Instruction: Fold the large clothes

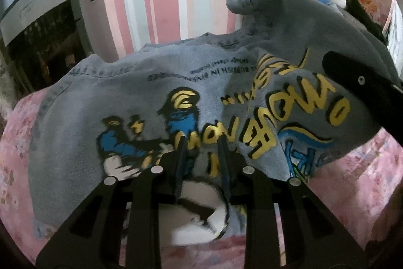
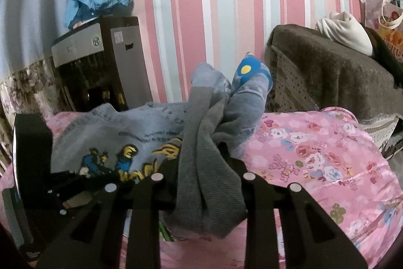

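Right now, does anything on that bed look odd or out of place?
Only the grey printed sweatshirt: one side is bunched and lifted in the right hand-held gripper rather than lying flat on the pink floral bedspread. Nothing looks torn or spilled.

Item: grey-blue sweatshirt (image 1: 121, 92), faded wash, stitched seams.
Print: cartoon figures in blue, yellow, black, white; yellow lettering w/ black outline, seen upside down from left wrist.
Pose: spread print-up on pink floral bedspread (image 2: 314, 155); body partly flat, creased.
Right side: sleeve and edge lifted, bunched, grey inner face showing, blue cuff w/ yellow dot uppermost.
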`<act>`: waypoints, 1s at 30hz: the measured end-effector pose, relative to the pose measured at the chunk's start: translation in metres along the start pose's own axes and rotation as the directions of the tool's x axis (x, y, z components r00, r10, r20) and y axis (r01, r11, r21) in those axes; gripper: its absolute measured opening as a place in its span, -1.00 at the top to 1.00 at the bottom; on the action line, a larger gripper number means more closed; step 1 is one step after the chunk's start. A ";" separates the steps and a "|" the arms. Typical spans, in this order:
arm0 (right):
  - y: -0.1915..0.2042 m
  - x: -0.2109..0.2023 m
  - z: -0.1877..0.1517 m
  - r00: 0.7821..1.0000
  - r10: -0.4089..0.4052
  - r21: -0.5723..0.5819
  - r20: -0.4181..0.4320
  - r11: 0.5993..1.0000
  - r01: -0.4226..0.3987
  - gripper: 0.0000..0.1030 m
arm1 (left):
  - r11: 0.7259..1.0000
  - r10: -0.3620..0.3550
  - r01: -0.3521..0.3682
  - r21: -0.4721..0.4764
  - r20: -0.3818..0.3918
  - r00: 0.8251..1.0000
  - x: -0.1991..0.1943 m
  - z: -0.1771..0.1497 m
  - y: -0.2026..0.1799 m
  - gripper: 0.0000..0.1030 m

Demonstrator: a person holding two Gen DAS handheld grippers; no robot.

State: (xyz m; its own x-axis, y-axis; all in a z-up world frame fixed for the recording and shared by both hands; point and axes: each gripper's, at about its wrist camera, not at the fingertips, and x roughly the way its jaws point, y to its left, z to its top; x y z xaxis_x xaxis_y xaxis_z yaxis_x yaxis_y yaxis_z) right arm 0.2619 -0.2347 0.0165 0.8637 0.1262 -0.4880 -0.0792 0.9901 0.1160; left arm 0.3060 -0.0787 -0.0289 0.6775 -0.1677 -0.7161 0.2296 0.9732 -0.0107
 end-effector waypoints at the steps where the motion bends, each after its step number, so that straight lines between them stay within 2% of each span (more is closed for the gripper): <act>1: 0.006 -0.002 0.003 1.000 -0.001 -0.011 0.004 1.000 0.001 0.51 | 1.000 -0.007 0.007 -0.013 0.003 1.000 -0.006 0.001 0.006 0.53; 3: 0.017 -0.005 0.008 1.000 0.001 -0.027 0.009 1.000 -0.001 0.52 | 1.000 -0.001 0.001 -0.017 0.022 1.000 -0.021 0.002 0.018 0.53; 7: 0.041 -0.009 0.015 1.000 0.003 -0.070 0.013 0.998 -0.002 0.54 | 0.997 0.073 -0.074 0.011 0.044 0.996 -0.048 -0.004 0.062 0.46; 10: 0.065 -0.010 0.019 1.000 -0.002 -0.117 0.009 0.993 0.003 0.56 | 0.994 0.111 -0.110 -0.017 0.031 0.993 -0.055 -0.011 0.105 0.45; 15: 0.116 -0.006 0.032 0.999 0.035 -0.187 -0.013 0.982 -0.037 0.58 | 0.985 0.167 -0.165 -0.051 0.035 0.985 -0.058 -0.016 0.166 0.41; 17: 0.141 -0.001 0.033 0.998 0.058 -0.230 -0.033 0.971 -0.064 0.59 | 0.985 0.162 -0.160 -0.068 0.037 0.986 -0.059 -0.017 0.181 0.34; 20: 0.182 0.007 0.025 0.991 0.105 -0.283 -0.088 0.951 -0.126 0.59 | 0.983 0.162 -0.158 -0.096 0.038 0.986 -0.060 -0.017 0.202 0.20; 24: 0.233 0.025 -0.004 0.972 0.148 -0.334 -0.181 0.921 -0.202 0.59 | 0.979 0.171 -0.166 -0.121 0.029 0.985 -0.060 -0.018 0.223 0.18; 28: 0.246 0.051 -0.027 0.954 0.135 -0.315 -0.267 0.924 -0.218 0.59 | 0.977 0.175 -0.171 -0.130 0.019 0.984 -0.058 -0.019 0.236 0.09; 30: 0.245 0.052 -0.034 0.954 0.141 -0.317 -0.264 0.922 -0.224 0.58 | 0.976 0.181 -0.177 -0.128 0.016 0.983 -0.054 -0.020 0.241 0.02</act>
State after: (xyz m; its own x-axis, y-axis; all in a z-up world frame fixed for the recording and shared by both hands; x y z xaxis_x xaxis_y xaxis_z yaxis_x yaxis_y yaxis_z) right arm 0.2709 0.0164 -0.0099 0.6816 0.2762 -0.6776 -0.4242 0.9037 -0.0583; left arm 0.3109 0.1677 -0.0064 0.7188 0.0086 -0.6951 0.0142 0.9995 0.0270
